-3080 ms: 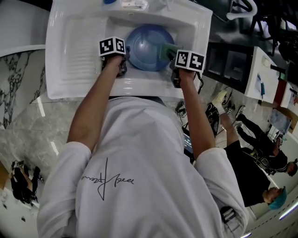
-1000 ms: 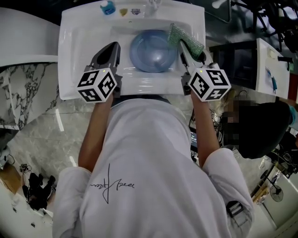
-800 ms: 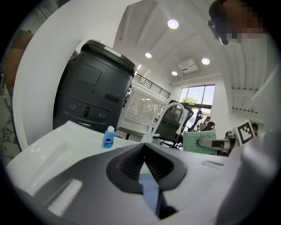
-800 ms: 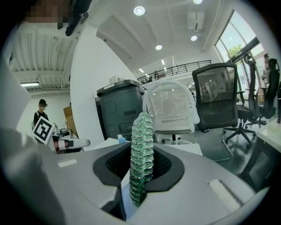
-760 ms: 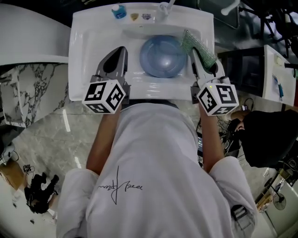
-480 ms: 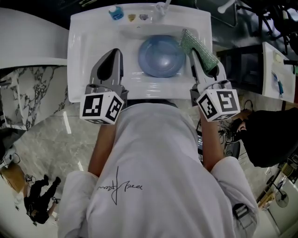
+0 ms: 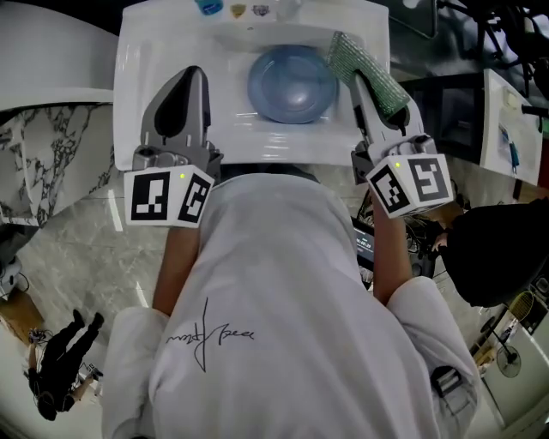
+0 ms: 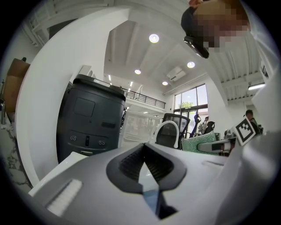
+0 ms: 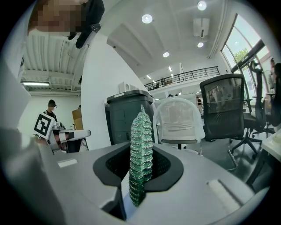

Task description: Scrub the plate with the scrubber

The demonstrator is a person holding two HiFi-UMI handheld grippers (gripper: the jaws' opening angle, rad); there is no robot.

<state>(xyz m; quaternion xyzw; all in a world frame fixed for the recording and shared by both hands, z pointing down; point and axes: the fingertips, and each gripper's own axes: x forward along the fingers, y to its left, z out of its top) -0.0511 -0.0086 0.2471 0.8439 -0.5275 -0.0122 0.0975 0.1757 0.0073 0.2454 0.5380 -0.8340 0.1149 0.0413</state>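
A round blue plate lies flat in the white sink, with nothing touching it. Both grippers are raised above the sink's front edge and tilted upward, so their own views show the ceiling and room. My left gripper is left of the plate; its tips meet and nothing is between them. To the right of the plate, my right gripper is shut on a green mesh scrubber, which sticks out beyond the fingers.
Small items, one of them blue, sit on the sink's back ledge. A marble counter lies to the left. A person in dark clothes stands at the right. The gripper views show a dark bin and office chairs.
Three seconds ago both grippers were down at the plate in the basin. Since then they have lifted off it and drawn back toward me, with the scrubber still in the right one.
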